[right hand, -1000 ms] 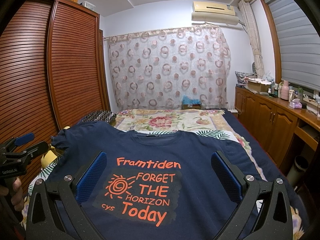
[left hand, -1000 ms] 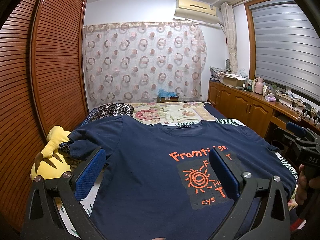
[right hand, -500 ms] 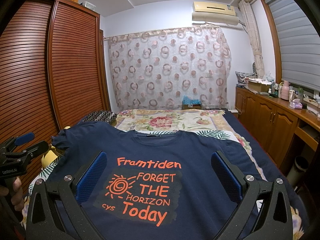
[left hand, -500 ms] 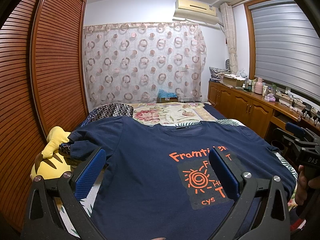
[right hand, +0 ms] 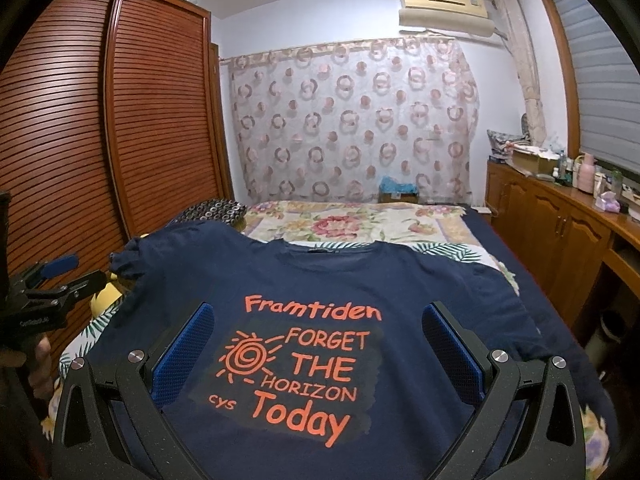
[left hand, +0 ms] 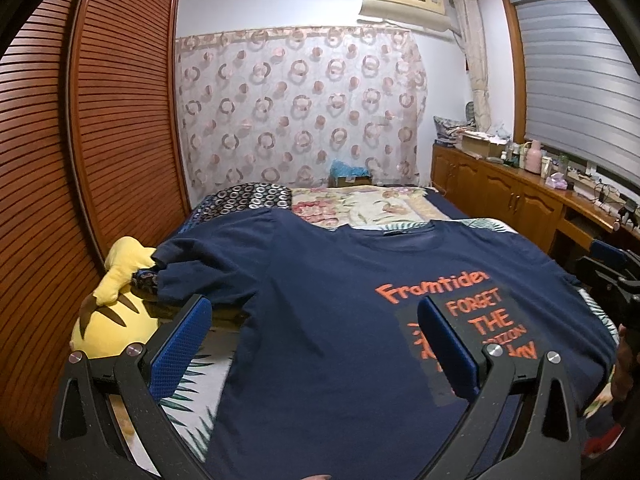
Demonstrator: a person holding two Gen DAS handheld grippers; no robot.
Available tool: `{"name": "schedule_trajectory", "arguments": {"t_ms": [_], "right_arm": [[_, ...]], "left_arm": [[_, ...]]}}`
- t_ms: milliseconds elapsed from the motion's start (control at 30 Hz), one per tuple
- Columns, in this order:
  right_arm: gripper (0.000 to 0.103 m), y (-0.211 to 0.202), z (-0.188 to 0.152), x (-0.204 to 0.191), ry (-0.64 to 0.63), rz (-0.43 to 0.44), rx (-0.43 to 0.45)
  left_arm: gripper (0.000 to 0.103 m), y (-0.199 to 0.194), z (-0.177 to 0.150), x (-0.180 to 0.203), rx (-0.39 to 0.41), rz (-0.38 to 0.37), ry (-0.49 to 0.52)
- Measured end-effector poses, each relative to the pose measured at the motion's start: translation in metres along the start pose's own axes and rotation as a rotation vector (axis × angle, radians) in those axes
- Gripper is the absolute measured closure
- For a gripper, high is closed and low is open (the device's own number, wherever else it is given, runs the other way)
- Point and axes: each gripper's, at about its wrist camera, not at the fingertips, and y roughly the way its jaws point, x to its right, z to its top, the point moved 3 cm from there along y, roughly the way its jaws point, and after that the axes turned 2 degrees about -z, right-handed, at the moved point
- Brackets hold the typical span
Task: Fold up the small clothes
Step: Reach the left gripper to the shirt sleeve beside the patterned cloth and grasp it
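A navy T-shirt [left hand: 328, 304] with orange print lies spread face up on the bed, collar away from me; it also shows in the right wrist view [right hand: 320, 280]. Its left sleeve [left hand: 188, 268] is bunched over a yellow plush toy. My left gripper [left hand: 316, 320] is open and empty above the shirt's left half. My right gripper [right hand: 316, 332] is open and empty above the printed chest. Each gripper shows at the edge of the other's view, the right one [left hand: 612, 276] and the left one [right hand: 44, 284].
The bed [right hand: 360, 224] has a floral cover and a dark patterned pillow [left hand: 244, 200]. A yellow plush toy [left hand: 108, 304] lies at the bed's left edge by the wooden wardrobe [left hand: 100, 120]. A wooden counter [right hand: 560, 216] with bottles runs along the right wall.
The left gripper has shifted a little to the left, so the print sits further right in its view. The right gripper has barely moved. Both stay open.
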Motion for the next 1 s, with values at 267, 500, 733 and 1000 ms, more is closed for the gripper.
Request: {"name": "schedule_trajectory", "arguments": {"t_ms": [267, 500, 733, 1000], "right_arm": [[0.000, 0.018, -0.005, -0.002, -0.013, 0.028, -0.034], [0.000, 0.030, -0.004, -0.004, -0.047, 0.049, -0.056], [0.000, 0.050, -0.004, -0.014, -0.106, 0.073, -0.095], [0.000, 0.058, 0.000, -0.021, -0.136, 0.116, -0.120]], "left_arm": [[0.000, 0.017, -0.008, -0.025, -0.031, 0.016, -0.014], [0.000, 0.027, -0.011, -0.043, -0.049, 0.013, 0.010], [0.006, 0.043, -0.006, -0.090, -0.080, 0.000, -0.030], [0.025, 0.073, 0.000, -0.131, -0.144, 0.044, -0.031]]}}
